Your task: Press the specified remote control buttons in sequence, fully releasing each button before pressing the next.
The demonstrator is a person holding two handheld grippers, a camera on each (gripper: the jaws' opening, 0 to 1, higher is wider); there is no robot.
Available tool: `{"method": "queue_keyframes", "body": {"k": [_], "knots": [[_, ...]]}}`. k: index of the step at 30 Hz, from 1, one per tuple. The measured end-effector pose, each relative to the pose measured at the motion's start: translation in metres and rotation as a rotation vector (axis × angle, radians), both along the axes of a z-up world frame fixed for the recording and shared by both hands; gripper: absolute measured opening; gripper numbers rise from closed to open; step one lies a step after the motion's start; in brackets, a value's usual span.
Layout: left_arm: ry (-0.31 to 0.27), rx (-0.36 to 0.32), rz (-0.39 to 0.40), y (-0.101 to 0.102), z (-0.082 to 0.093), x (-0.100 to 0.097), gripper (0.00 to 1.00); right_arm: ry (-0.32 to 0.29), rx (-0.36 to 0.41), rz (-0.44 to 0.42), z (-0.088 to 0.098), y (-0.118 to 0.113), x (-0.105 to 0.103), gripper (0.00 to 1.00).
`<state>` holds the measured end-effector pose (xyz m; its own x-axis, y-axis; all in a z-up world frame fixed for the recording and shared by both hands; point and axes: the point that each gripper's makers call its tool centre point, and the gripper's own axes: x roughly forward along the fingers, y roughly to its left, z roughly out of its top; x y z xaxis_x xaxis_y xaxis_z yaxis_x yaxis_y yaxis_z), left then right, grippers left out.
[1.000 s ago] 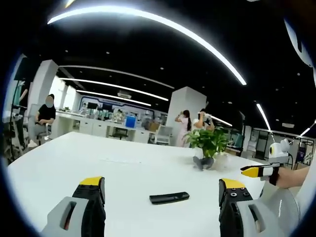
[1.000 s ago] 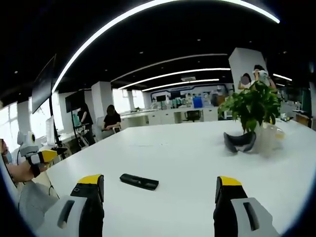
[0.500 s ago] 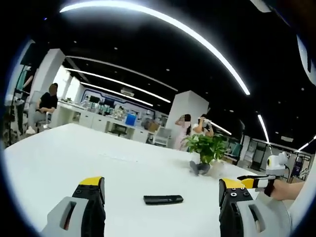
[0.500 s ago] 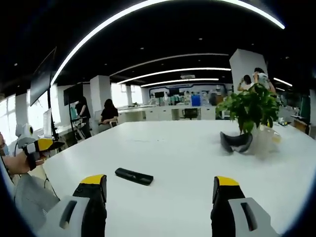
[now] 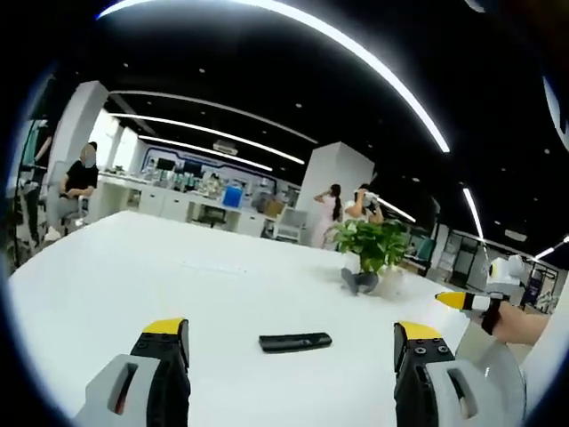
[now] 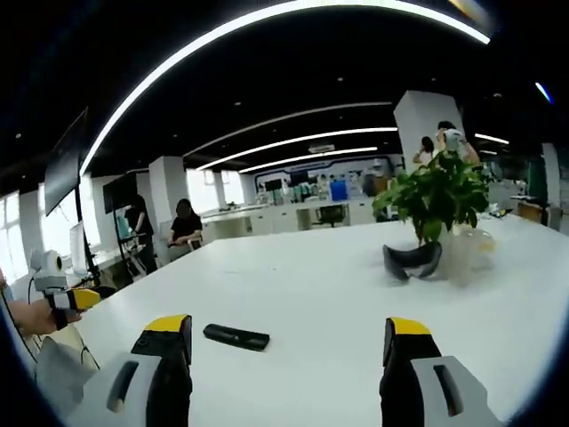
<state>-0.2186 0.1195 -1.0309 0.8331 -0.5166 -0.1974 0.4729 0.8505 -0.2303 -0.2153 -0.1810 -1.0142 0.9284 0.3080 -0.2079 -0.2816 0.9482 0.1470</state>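
A black remote control (image 5: 295, 342) lies flat on the white table (image 5: 133, 276), ahead of my left gripper (image 5: 292, 335) and between its wide-apart jaws in the picture. The left gripper is open and holds nothing. In the right gripper view the same remote (image 6: 236, 337) lies ahead and a little left, past my open right gripper (image 6: 289, 331). The right gripper (image 5: 462, 302) comes into the left gripper view at the right edge, held by a hand. The left gripper (image 6: 71, 300) shows at the left edge of the right gripper view.
A potted green plant (image 6: 436, 191) stands farther along the table with a dark curved object (image 6: 411, 261) at its base. People sit and stand at desks (image 5: 191, 213) in the background. White columns (image 5: 333, 191) rise behind the table.
Both views have tilted and shifted slightly with the hands. The remote has stayed where it lay, and both grippers remain open.
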Motion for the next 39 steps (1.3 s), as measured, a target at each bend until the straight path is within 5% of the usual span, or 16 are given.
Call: {"method": "queue_keyframes", "body": {"k": [4,17,21,23,25,30,35,39], "knots": [[0.093,0.062,-0.112,-0.008,-0.017,0.011,0.99,0.022,-0.085,0.040,-0.002,-0.001,0.002,0.85],[0.152,0.349,-0.437,-0.049,-0.051,0.062,0.91,0.070,-0.128,0.009,-0.004,-0.010,0.004,0.78],[0.221,0.397,-0.615,-0.069,-0.070,0.066,0.79,0.119,-0.145,0.050,-0.013,-0.004,-0.004,0.62],[0.299,0.409,-0.648,-0.071,-0.084,0.068,0.77,0.145,-0.133,0.071,-0.020,0.001,-0.009,0.55],[0.300,0.485,-0.671,-0.071,-0.098,0.078,0.76,0.160,-0.132,0.074,-0.025,0.002,-0.011,0.54],[0.346,0.531,-0.714,-0.085,-0.114,0.095,0.72,0.206,-0.150,0.112,-0.037,0.006,-0.020,0.49],[0.423,0.713,-0.778,-0.080,-0.140,0.109,0.66,0.253,-0.178,0.132,-0.047,0.006,-0.023,0.45],[0.443,0.744,-0.823,-0.091,-0.147,0.117,0.61,0.287,-0.219,0.157,-0.055,0.008,-0.027,0.39]]}}
